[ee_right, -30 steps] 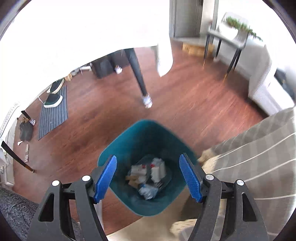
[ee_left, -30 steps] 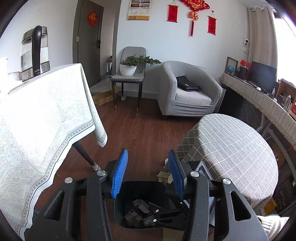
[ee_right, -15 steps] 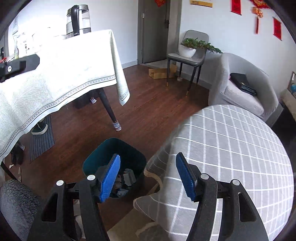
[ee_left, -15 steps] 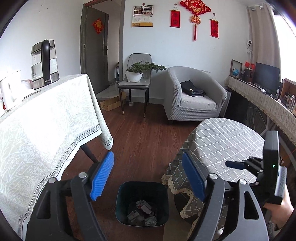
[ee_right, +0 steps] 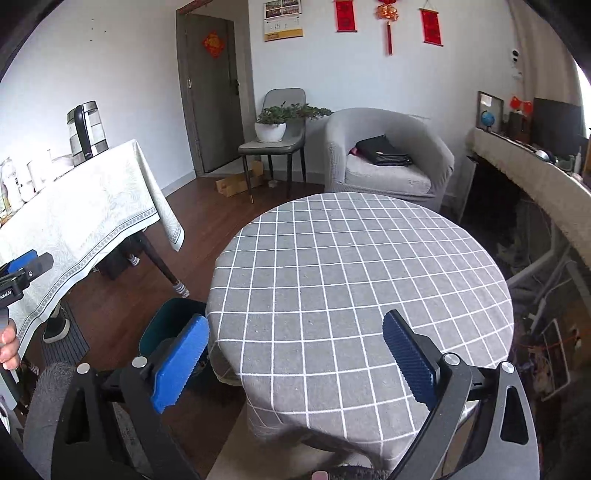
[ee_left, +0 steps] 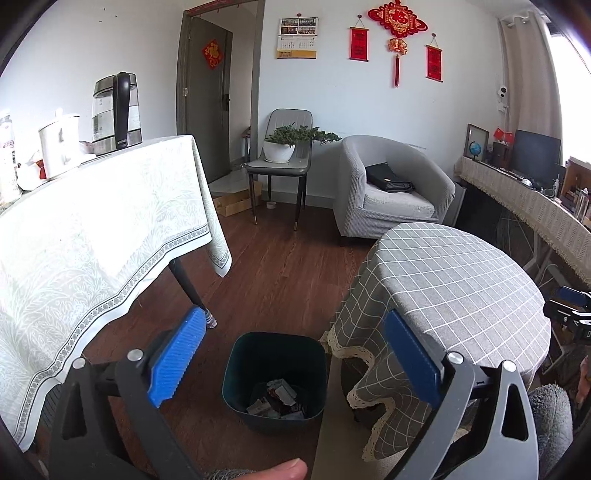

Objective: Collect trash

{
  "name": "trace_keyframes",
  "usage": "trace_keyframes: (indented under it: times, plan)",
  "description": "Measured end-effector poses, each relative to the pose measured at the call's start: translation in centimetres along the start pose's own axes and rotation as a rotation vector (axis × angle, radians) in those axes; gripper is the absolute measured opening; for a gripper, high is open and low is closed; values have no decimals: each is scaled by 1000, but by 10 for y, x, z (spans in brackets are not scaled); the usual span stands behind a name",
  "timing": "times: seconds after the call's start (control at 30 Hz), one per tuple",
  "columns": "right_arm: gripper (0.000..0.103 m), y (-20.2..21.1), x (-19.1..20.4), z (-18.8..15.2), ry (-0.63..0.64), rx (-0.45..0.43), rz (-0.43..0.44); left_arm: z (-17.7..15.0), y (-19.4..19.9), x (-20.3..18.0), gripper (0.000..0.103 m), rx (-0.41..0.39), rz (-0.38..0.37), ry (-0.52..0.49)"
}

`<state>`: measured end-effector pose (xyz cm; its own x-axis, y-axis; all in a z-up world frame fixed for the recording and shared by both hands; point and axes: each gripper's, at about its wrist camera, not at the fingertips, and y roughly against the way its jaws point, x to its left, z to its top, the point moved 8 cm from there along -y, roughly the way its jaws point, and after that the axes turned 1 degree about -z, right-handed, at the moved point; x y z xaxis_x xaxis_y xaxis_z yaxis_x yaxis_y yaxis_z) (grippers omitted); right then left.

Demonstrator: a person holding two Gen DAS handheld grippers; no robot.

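Wood floor (ee_left: 280, 273) runs between the two tables and back to the armchair (ee_left: 391, 192), the chair (ee_left: 284, 162) with the plant (ee_left: 291, 142), and the door (ee_left: 207, 107). On your left stands the long table (ee_left: 92, 229), its white cloth hanging well down the side; a kettle (ee_left: 116, 110) sits near its far corner. On your right is the round table (ee_right: 354, 277) under a grey checked cloth.

You hold both grippers raised and level, pointing into the room. Your left gripper (ee_left: 291, 365) sits above the floor gap, fingers spread wide with nothing between them. Your right gripper (ee_right: 295, 362) hangs over the near edge of the round table, fingers likewise spread and holding nothing. In the right view your left hand (ee_right: 9, 343) shows at the frame's left edge, gripping the other tool's handle.

The bin (ee_left: 275, 380) stands on the floor just beside the round table's hanging cloth, between the two tables. Trash (ee_left: 277, 402) lies in its bottom: crumpled wrappers, too small to read. From the right wrist, only the bin's rim shows past the cloth edge.

Red hangings (ee_left: 397, 26) and a calendar (ee_left: 297, 38) on the far wall carry writing too small to make out. A label on the left tool's body in the right view is cut off at the frame edge.

Floor around the bin lies open toward the long table's leg (ee_left: 188, 288).
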<state>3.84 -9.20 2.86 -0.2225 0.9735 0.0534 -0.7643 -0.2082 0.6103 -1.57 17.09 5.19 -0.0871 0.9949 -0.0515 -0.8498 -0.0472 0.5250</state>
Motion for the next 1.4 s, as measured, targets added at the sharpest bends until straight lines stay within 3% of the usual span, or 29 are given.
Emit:
trace_keyframes:
  times: [0.17, 0.47, 0.63, 1.13, 1.4]
  plan:
    - [99, 34, -17, -28, -54, -35, -10, -30, 13, -3, 99, 33, 15, -59]
    - [99, 51, -31, -70, 16, -58, -35, -82, 6, -10, 99, 81, 28, -72]
    - [99, 45, -28, -80, 16, -57, -18, -79, 12, -9, 99, 56, 12, -51]
    - [100, 41, -25, -84, -3, -52, 13, -87, 5, -14, 99, 79, 51, -98]
    - [100, 41, -30, -86, -27, -51, 19, -88, 2, -13, 99, 95, 42, -72]
